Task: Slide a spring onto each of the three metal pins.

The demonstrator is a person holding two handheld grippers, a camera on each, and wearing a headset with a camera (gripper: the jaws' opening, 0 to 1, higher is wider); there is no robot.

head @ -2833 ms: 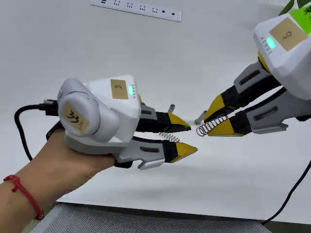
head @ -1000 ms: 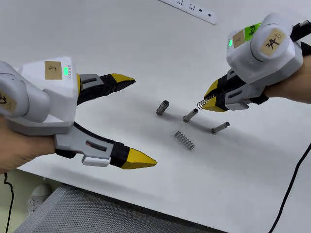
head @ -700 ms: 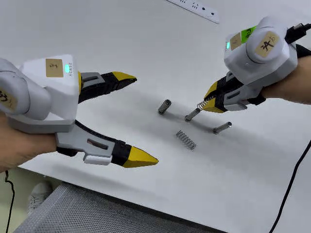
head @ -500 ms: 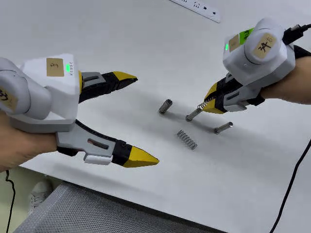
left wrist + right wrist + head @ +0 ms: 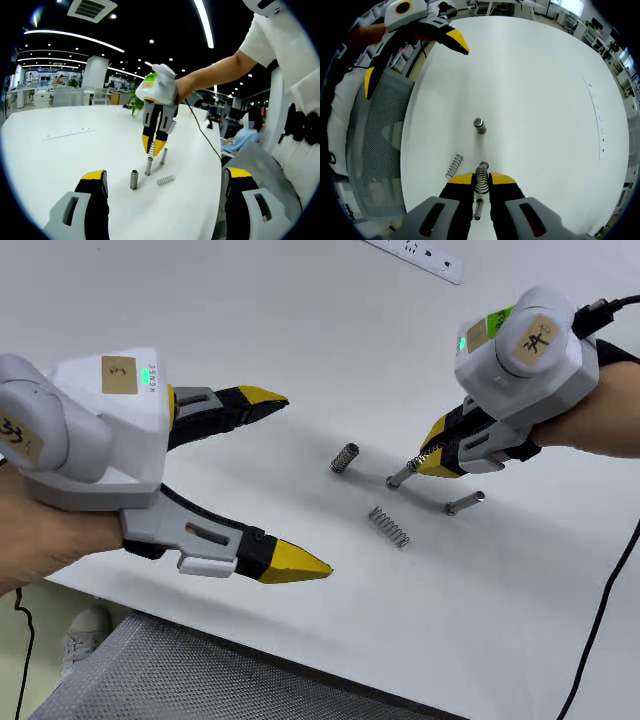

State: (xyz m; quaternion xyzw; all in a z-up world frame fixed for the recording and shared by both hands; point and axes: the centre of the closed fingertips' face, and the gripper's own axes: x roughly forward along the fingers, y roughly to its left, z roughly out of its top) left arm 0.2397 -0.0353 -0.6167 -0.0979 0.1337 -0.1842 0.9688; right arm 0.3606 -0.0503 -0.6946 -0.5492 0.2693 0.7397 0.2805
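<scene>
Three short metal pins stand on the white table. The left pin (image 5: 344,457) (image 5: 479,125) wears a spring. My right gripper (image 5: 425,463) (image 5: 481,178) is shut on a spring (image 5: 481,179), whose lower end meets the top of the middle pin (image 5: 400,478) (image 5: 149,165). The right pin (image 5: 465,503) (image 5: 163,156) is bare. A loose spring (image 5: 388,526) (image 5: 453,165) (image 5: 165,180) lies flat in front of the pins. My left gripper (image 5: 303,483) (image 5: 165,172) hangs wide open and holds nothing, well left of the pins.
A white power strip (image 5: 420,254) lies at the table's far edge. The near table edge runs below the left gripper, with a grey mesh chair (image 5: 180,670) under it. A black cable (image 5: 600,630) trails from the right gripper.
The left gripper has drawn back from the pins and spread wide. The right gripper has brought its spring down to the middle pin's top.
</scene>
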